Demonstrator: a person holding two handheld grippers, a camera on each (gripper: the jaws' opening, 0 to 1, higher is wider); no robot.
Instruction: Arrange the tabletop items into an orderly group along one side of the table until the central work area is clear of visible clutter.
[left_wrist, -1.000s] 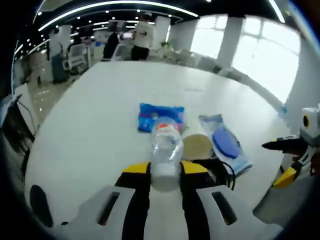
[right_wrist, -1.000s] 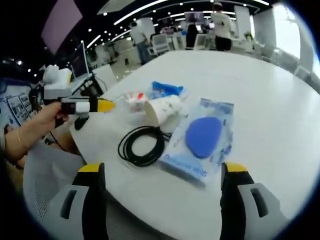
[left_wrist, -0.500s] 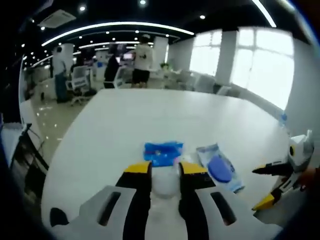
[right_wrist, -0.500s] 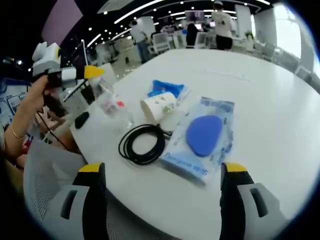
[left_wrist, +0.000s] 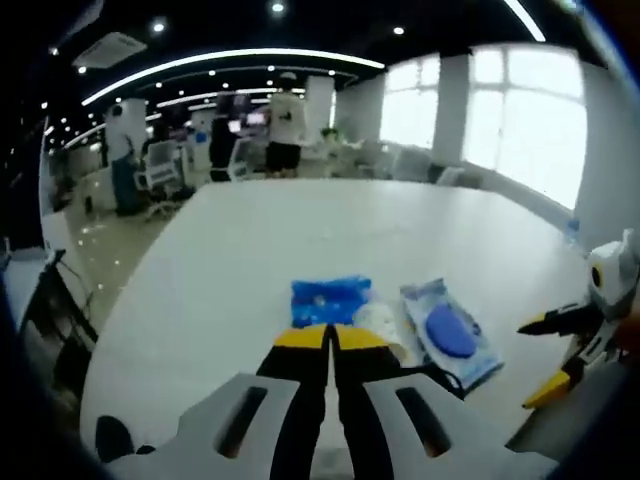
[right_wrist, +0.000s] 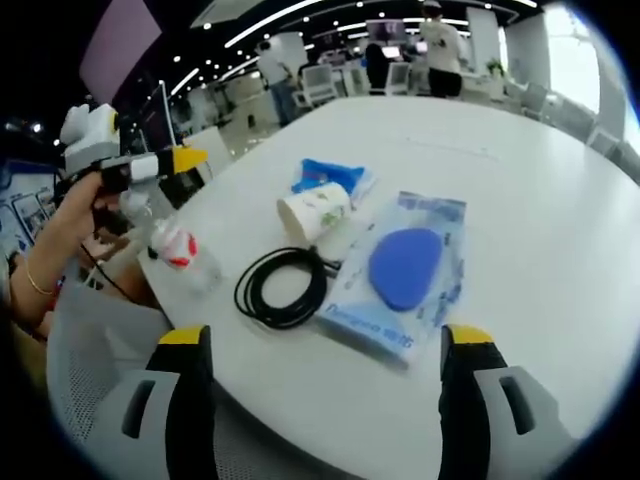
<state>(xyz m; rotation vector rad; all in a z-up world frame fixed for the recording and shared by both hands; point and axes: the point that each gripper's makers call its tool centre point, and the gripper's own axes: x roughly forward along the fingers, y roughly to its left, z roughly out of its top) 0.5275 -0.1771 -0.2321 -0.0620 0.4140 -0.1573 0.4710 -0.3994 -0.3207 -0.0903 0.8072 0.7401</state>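
Clear plastic, the bottle (right_wrist: 180, 250) is now lying on the desk (right_wrist: 520, 200) near its edge at the left of the right gripper view, just under the left gripper (right_wrist: 185, 158). Half a second ago that gripper was carrying it in the air; in the left gripper view its yellow tips (left_wrist: 333, 338) are now sitting together with nothing between them, so it appears to have let go, though the blur is making that hard to swear to. That is putting the bottle beside the rest of the group rather than out in the middle.

The right gripper (right_wrist: 325, 345) is hanging wide and empty at the bottom of its own view.

Counting: one bottle, one paper cup (right_wrist: 315, 212) on its side, one coiled black cable (right_wrist: 282, 288), one blue packet (right_wrist: 330, 177), one clear pouch with a blue oval (right_wrist: 405, 272).
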